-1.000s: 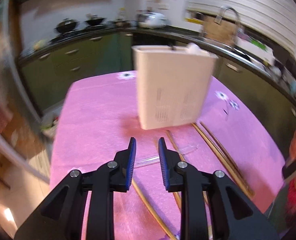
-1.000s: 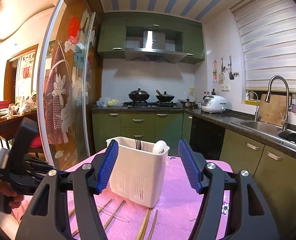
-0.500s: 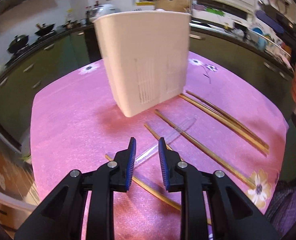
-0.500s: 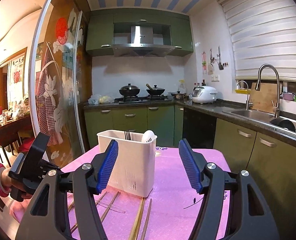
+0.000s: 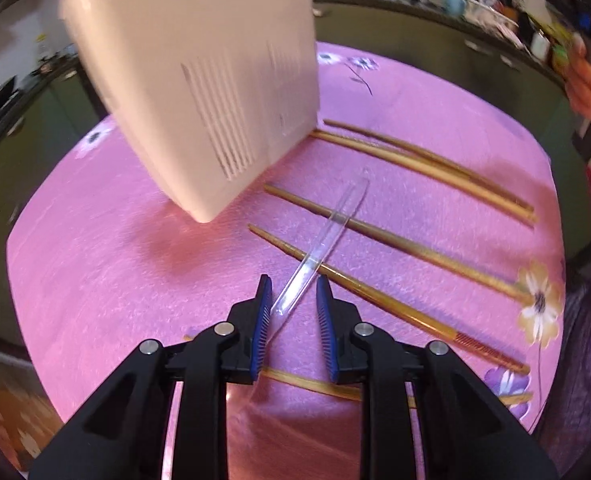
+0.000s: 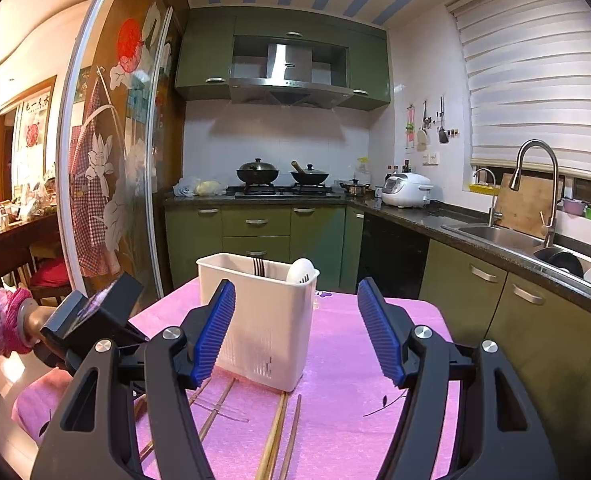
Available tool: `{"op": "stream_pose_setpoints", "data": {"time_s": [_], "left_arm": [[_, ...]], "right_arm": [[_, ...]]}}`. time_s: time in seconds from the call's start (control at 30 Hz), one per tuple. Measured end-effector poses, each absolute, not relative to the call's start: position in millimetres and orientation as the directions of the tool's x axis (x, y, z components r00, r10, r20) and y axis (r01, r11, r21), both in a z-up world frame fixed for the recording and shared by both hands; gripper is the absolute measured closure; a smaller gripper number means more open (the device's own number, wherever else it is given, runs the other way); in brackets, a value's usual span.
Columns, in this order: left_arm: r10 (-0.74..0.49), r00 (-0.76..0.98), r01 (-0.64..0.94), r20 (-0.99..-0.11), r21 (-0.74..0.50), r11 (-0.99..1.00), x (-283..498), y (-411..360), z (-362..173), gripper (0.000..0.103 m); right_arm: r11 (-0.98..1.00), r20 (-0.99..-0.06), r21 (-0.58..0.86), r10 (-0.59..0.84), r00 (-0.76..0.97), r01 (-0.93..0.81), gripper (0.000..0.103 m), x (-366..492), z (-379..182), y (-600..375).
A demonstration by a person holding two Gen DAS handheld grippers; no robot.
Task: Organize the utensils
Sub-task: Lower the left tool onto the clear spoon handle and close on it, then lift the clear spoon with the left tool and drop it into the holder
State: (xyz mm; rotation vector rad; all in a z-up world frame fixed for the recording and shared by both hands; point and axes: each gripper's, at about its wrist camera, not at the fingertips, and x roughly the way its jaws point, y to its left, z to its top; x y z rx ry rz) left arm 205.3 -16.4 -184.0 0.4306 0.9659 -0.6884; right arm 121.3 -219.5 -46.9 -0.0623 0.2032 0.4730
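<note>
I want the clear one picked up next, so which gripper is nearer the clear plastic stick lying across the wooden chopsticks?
Left. The left gripper has the clear plastic stick between its fingers; the right gripper hangs above the table, apart.

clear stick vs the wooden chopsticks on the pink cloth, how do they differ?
The clear plastic stick is see-through and flat-looking; the wooden chopsticks are opaque brown and taper to points. The clear stick lies diagonally across two chopsticks, resting on them, while the chopsticks lie roughly parallel on the tablecloth. The clear stick's near end sits between the left tool's fingers, not yet pinched; no chopstick does. Both are long, thin and outside the white utensil holder.
</note>
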Motion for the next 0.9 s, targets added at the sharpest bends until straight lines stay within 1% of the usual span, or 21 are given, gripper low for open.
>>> {"op": "stream_pose_setpoints", "data": {"time_s": [0.2,0.27,0.37,0.57,0.7,0.77,0.9], "left_arm": [[-0.386,0.32,0.772,-0.865,0.002,0.636,217,-30,-188,0.081],[-0.401,0.31,0.774,-0.862,-0.016,0.633,219,-32,-188,0.081],[-0.439,0.308,0.753,-0.844,-0.065,0.655,221,-28,-185,0.094],[-0.483,0.38,0.697,-0.789,-0.098,0.71,210,-12,-158,0.094],[-0.529,0.436,0.679,-0.728,-0.12,0.724,194,0,-123,0.094],[-0.541,0.475,0.675,-0.694,-0.108,0.73,183,3,-102,0.094],[-0.556,0.581,0.642,-0.594,-0.087,0.762,167,4,-54,0.094]], "right_arm": [[0.905,-0.23,0.001,0.414,0.881,-0.425,0.039,127,-49,-227],[0.908,-0.239,0.014,0.41,0.881,-0.419,0.039,131,-50,-230],[0.908,-0.24,0.031,0.412,0.879,-0.418,0.039,132,-50,-234],[0.902,-0.217,0.056,0.429,0.877,-0.427,0.039,127,-48,-243],[0.903,-0.187,0.07,0.43,0.883,-0.424,0.039,115,-44,-254],[0.904,-0.175,0.078,0.427,0.887,-0.42,0.039,111,-42,-258],[0.907,-0.144,0.101,0.421,0.896,-0.41,0.039,103,-36,-272]]}}
